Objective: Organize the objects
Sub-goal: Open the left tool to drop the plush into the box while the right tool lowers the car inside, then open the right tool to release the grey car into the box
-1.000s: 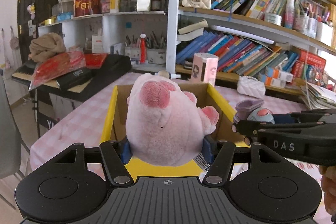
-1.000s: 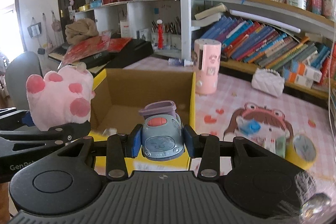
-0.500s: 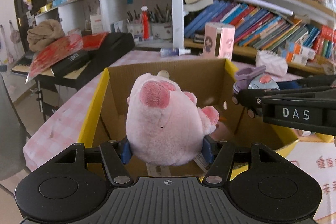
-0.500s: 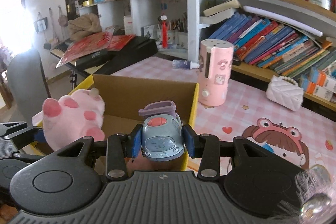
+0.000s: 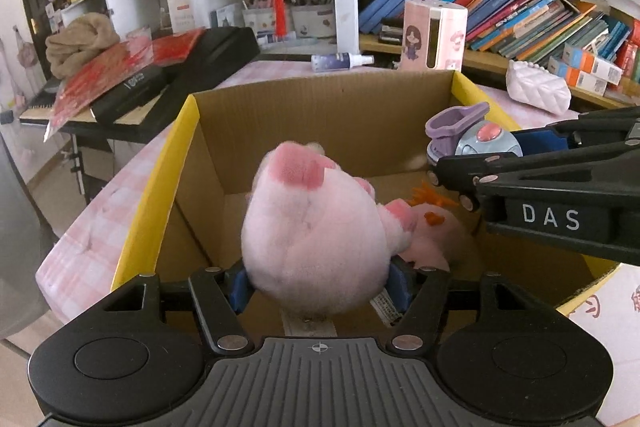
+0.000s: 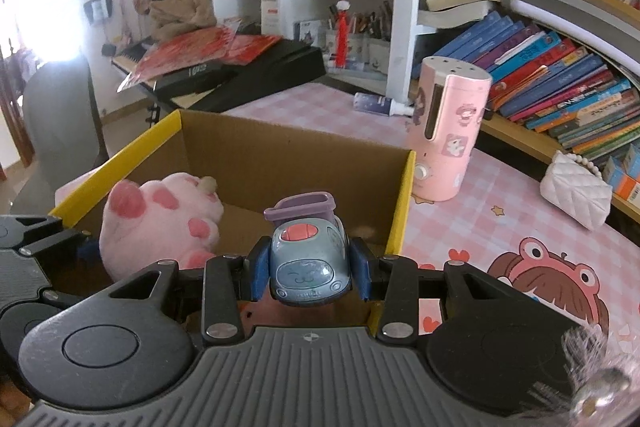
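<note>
From my remote seat, both claws hang over the open cardboard box (image 5: 320,119), whose yellow-edged walls rise ahead of and to either side of them on the pink checked table (image 6: 500,195). My left claw (image 5: 320,281) has just been easing its jaws wider, yet the pink plush (image 5: 316,239) still sits between its blue pads (image 5: 238,287), which touch its sides, so I read it as grasped, low inside the box. Beyond and to the right of that claw, a second pink plush with orange trim (image 5: 432,239) lies on the box floor. My right claw (image 6: 306,273) is clenched on the grey-blue toy car (image 6: 308,263), its pads pressed to the car's flanks; the car hangs over the box's near right corner, its purple scoop pointing ahead. Ahead and to the right of this claw, outside the box, stands a pink canister (image 6: 448,135), with a white quilted purse (image 6: 576,191) farther right. Smallest, a spray bottle (image 6: 380,103) lies on its side beyond the box's far wall.
</note>
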Demonstrator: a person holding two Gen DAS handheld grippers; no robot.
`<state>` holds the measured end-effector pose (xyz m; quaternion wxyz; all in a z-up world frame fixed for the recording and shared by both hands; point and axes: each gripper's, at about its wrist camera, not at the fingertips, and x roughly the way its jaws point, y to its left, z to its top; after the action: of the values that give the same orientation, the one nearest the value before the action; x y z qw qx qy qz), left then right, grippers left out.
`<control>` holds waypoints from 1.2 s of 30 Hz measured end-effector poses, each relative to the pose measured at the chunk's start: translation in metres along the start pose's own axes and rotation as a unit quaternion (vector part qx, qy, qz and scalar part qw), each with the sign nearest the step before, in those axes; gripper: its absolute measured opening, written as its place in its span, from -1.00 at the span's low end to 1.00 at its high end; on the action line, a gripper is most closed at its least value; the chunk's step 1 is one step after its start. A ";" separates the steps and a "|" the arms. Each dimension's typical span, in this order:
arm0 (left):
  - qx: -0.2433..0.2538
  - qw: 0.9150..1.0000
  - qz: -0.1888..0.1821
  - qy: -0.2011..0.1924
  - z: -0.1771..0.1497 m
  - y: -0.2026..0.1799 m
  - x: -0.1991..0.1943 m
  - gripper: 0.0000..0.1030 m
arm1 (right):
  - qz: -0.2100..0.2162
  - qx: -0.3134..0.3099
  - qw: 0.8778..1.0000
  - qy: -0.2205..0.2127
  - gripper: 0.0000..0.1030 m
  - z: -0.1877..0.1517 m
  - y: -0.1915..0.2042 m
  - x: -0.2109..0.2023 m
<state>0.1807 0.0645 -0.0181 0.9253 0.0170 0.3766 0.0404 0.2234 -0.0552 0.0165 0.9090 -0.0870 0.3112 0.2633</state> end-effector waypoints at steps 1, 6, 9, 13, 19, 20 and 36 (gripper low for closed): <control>-0.002 1.000 0.001 0.001 0.000 0.000 0.001 0.31 | 0.001 -0.002 1.000 0.002 -0.25 0.000 0.001 0.002; 0.003 1.000 0.011 -0.004 0.000 0.000 0.000 0.38 | 0.005 -0.009 1.000 0.009 -0.25 0.001 0.002 0.007; 0.007 1.000 0.014 -0.012 0.000 0.001 -0.005 0.51 | 0.006 -0.012 1.000 0.013 -0.25 0.003 0.002 0.010; 0.004 0.999 0.015 -0.029 -0.002 0.003 -0.016 0.69 | 0.006 -0.019 1.000 0.013 -0.25 0.009 0.003 0.014; -0.010 0.998 0.027 -0.055 -0.003 0.011 -0.034 0.71 | 0.010 -0.040 0.999 0.020 -0.25 0.021 0.008 0.025; -0.014 0.998 0.029 -0.059 -0.004 0.013 -0.037 0.71 | 0.012 -0.045 0.999 0.023 -0.25 0.022 0.010 0.028; -0.042 0.995 0.031 -0.089 -0.013 0.029 -0.060 0.75 | 0.021 -0.137 0.984 0.111 -0.25 0.021 0.032 0.066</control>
<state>0.1272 0.0885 0.0157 0.9533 -0.0063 0.2902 0.0833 0.2612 0.0070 -0.0066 0.8426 -0.2330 0.3724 0.3115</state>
